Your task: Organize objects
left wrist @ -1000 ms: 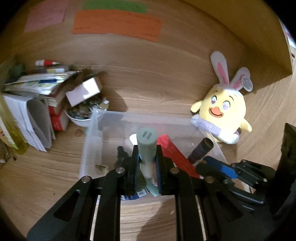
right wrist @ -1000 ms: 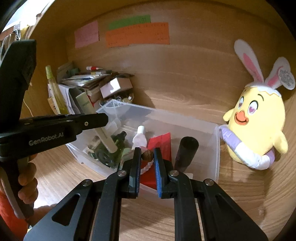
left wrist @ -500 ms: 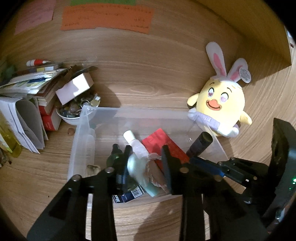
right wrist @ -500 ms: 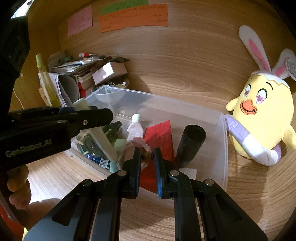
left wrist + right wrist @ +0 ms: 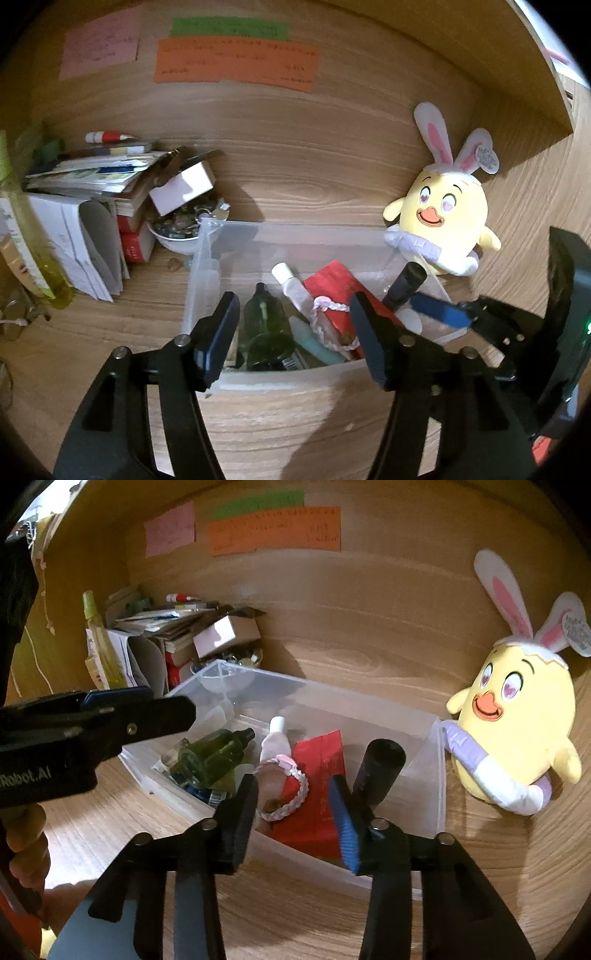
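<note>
A clear plastic bin (image 5: pixel 295 230) (image 5: pixel 437 797) stands on the wooden desk. Inside lie a green glass bottle (image 5: pixel 264 321) (image 5: pixel 210 757), a white bottle (image 5: pixel 290 282) (image 5: pixel 275 740), a red packet (image 5: pixel 332 277) (image 5: pixel 321 757), a black cylinder (image 5: pixel 406 282) (image 5: pixel 376 771), a pale green tube (image 5: pixel 316 345) and a pink-white braided bracelet (image 5: pixel 327 319) (image 5: pixel 293 782). My left gripper (image 5: pixel 295 308) hangs over the bin's near wall, its jaws opening with nothing pressed between them. My right gripper (image 5: pixel 293 788) hovers above the bracelet, jaws opening too, pads off it.
A yellow plush chick (image 5: pixel 443 218) (image 5: pixel 517 716) with rabbit ears leans at the bin's right end. Left of the bin are stacked books and papers (image 5: pixel 88 173), a small box (image 5: pixel 183 186), a white bowl (image 5: pixel 173 242) of small items and a yellow-green bottle (image 5: pixel 40 251). A hand (image 5: pixel 26 845) shows bottom left.
The left gripper, shut on the pale green tube before, has opened and the tube lies in the bin. The right gripper has opened off the bracelet, which rests on the bin's contents.
</note>
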The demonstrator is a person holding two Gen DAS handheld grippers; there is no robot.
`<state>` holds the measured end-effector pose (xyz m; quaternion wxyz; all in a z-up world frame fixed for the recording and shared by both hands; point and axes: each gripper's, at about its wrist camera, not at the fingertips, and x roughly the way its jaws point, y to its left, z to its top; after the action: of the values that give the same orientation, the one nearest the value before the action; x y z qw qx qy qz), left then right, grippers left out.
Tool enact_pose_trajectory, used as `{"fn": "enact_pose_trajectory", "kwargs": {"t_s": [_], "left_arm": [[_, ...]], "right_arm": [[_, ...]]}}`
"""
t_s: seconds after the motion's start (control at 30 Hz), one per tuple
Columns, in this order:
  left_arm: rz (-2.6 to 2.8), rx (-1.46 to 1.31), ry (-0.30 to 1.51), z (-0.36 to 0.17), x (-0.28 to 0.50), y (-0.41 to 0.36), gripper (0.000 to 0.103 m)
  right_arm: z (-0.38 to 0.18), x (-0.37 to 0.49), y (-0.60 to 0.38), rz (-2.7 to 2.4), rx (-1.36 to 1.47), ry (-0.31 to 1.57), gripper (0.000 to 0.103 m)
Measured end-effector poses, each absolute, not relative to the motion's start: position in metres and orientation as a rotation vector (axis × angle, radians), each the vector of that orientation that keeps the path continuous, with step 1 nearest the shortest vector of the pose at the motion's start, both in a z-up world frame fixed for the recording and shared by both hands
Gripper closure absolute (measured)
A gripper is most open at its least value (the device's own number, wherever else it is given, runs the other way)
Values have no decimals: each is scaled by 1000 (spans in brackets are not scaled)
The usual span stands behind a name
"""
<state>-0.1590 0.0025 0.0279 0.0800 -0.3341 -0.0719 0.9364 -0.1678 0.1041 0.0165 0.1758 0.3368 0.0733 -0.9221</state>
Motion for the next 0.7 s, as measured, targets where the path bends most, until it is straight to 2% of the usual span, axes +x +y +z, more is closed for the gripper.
{"fn": "enact_pose_trajectory", "kwargs": {"t_s": [0.17,0.3,0.43,0.57,0.7], "left_arm": [[2824,-980,-197,30,-147,0,30],[2847,-962,-169,31,-137,0,27],[2860,-951,-168,30,-128,0,19],[2884,-939,-150,29,-119,0,10],[2913,-916,-117,28,-109,2,8]], "right_arm": [[25,-156,108,-2626,918,206,52],[34,-144,114,-2645,877,194,36],[40,-133,120,-2666,844,180,21],[43,-124,127,-2676,830,156,18],[41,-117,134,-2682,835,134,16]]}}
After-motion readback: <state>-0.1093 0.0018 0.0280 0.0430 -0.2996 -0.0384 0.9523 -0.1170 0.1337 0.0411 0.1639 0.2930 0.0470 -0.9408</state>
